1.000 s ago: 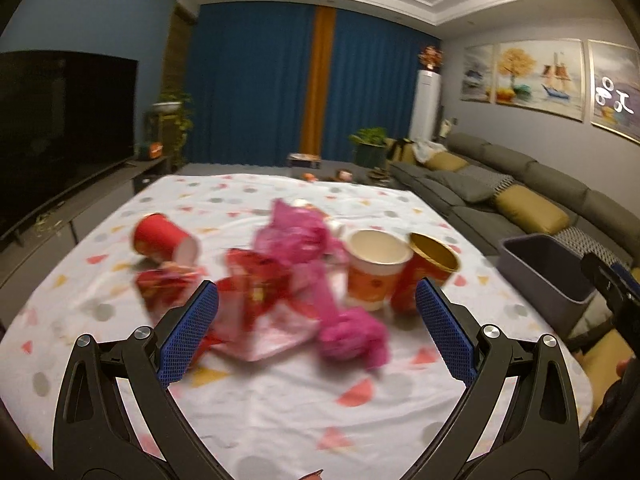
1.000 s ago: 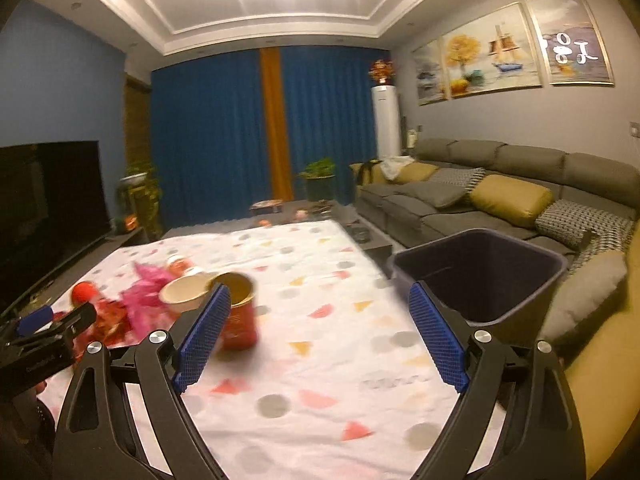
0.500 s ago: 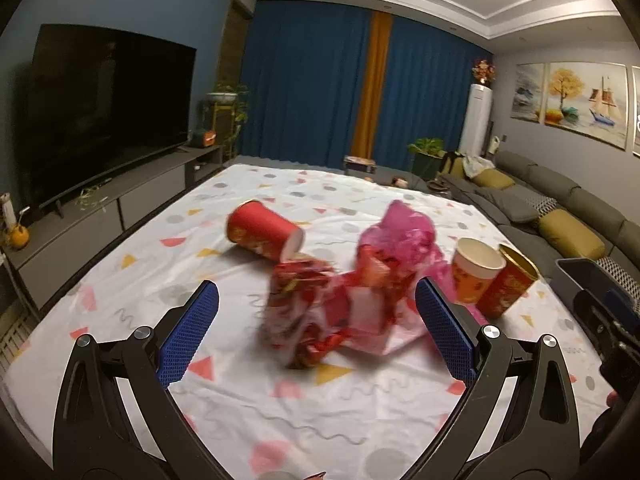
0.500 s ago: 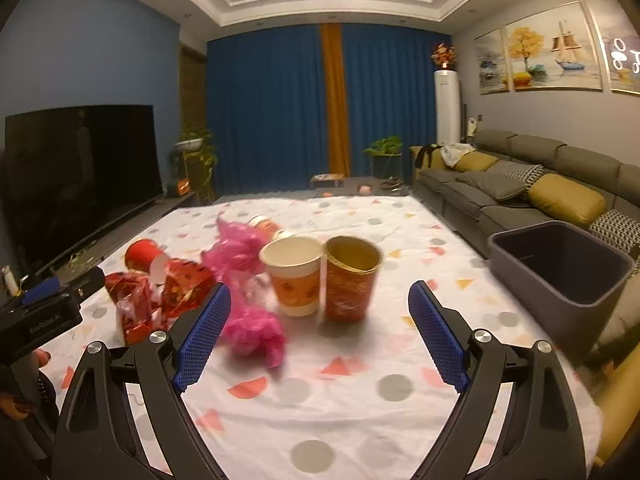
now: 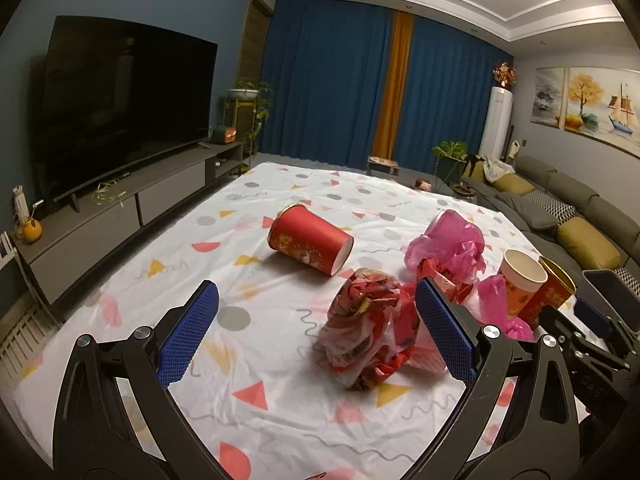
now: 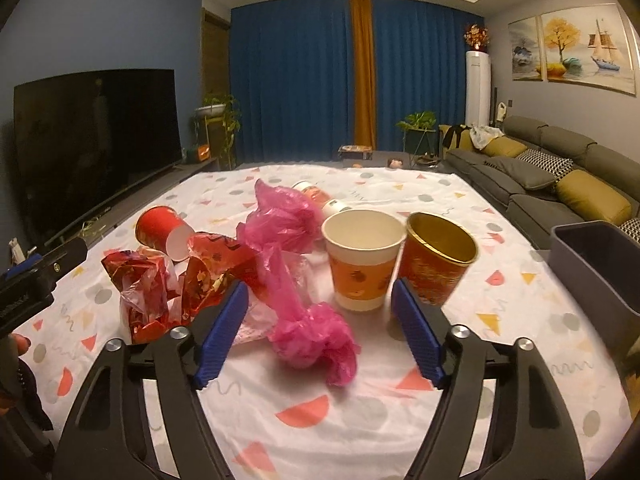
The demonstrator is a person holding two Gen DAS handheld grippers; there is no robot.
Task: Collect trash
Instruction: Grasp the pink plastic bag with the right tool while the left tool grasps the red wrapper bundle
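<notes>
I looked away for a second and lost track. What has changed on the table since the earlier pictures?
Both grippers swung left toward the trash pile. The right gripper is closing, the pink plastic bag between its jaws but not gripped. The left gripper stays open. The cups, wrappers and grey bin have not moved.

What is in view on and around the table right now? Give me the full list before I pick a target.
tablecloth: 1, white with coloured shapes, covers the table
tipped red cup: 1, red, on its side, far left of the pile
crumpled red wrapper: 1, red and clear, nearest the left gripper
pink plastic bag: 1, pink, crumpled, middle of the pile
orange cup: 1, orange and white, upright
gold-rimmed cup: 1, red, upright, touching the orange cup
small cups: 2, lying behind the bag
bin: 1, dark grey, right table edge
left gripper: open, empty
right gripper: closing, pink bag's end between its fingers, untouched
</notes>
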